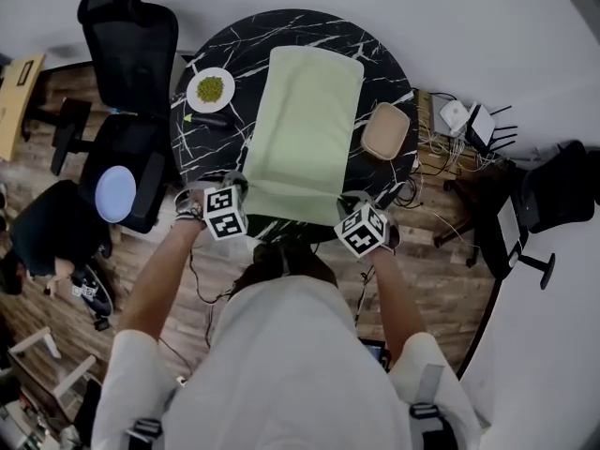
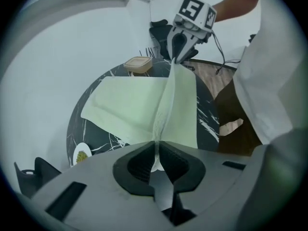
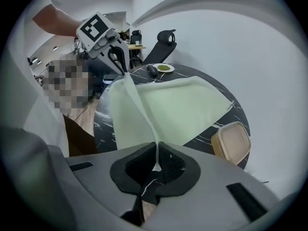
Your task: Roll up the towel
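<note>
A light green towel (image 1: 305, 129) lies lengthwise across the round black marble table (image 1: 375, 64). Its near edge is lifted and stretched taut between my two grippers. My left gripper (image 1: 238, 186) is shut on the towel's near left corner, and my right gripper (image 1: 345, 201) is shut on the near right corner. In the left gripper view the cloth (image 2: 130, 105) is pinched between the pads (image 2: 156, 150) and runs up to the right gripper (image 2: 179, 54). In the right gripper view the cloth (image 3: 178, 109) is nipped at the jaw tips (image 3: 156, 153), with the left gripper (image 3: 121, 66) on the far corner.
A white plate of green food (image 1: 210, 89) and a dark object (image 1: 211, 118) lie left of the towel. A beige lidded container (image 1: 386, 131) sits to its right. Black office chairs (image 1: 127, 36) stand at the left. Cables and a router (image 1: 469, 120) lie on the floor at the right.
</note>
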`<state>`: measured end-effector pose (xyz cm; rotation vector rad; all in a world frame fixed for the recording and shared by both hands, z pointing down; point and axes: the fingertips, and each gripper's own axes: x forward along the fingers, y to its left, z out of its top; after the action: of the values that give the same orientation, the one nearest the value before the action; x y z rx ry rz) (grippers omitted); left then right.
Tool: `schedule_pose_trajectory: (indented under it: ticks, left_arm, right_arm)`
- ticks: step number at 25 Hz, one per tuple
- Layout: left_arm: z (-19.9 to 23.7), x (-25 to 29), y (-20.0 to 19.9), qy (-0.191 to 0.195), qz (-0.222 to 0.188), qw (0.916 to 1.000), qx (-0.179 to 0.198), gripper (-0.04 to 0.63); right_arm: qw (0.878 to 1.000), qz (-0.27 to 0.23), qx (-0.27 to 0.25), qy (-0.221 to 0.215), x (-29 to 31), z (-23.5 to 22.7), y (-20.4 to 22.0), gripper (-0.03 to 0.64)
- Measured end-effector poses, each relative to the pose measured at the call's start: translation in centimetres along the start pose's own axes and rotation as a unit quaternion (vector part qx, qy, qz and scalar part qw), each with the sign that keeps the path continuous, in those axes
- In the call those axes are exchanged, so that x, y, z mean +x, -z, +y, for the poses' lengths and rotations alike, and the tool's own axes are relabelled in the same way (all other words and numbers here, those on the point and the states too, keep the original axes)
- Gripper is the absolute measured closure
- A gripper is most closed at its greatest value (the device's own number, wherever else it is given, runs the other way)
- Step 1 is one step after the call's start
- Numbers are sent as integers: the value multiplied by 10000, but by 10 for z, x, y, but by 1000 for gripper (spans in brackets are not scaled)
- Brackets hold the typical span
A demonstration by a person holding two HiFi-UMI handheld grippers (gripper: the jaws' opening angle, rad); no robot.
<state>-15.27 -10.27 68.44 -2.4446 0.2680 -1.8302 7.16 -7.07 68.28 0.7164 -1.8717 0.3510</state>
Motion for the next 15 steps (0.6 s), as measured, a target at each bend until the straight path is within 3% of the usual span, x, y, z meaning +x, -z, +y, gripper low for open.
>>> schedule_pose_trajectory:
  ticks: [2,3,4,5,7,10,15]
  left_arm:
    - [7,7,-3,-154,3,9999,-21,566]
    - [9,10,-4,-191,-3,9998,-73,525]
    - [11,12,-5,-219,-10,9996,-166,399]
    - [12,14,-5,-259,-17,9993,-285,332]
    - [15,14,-5,-386,-49,9981,-488,311]
    - [2,12,-3,-341,-79,9983,-475,310]
    - [-57,25,11,282,241,9985,405,310]
  right_arm:
    - [9998,-12,183,73,5,-5,3,609]
    - [9994,-47,305,129,6,-7,4,607]
    - [9989,-102,410,191,7,-9,4,585]
    - [9984,-172,475,258,8,-10,4,502]
    - [9976,-331,418,443,5,-11,1,430]
    - [9969,-479,-185,600,-1,2,-4,428]
    - [9879,-150,-1542,-62,17,73,11,463]
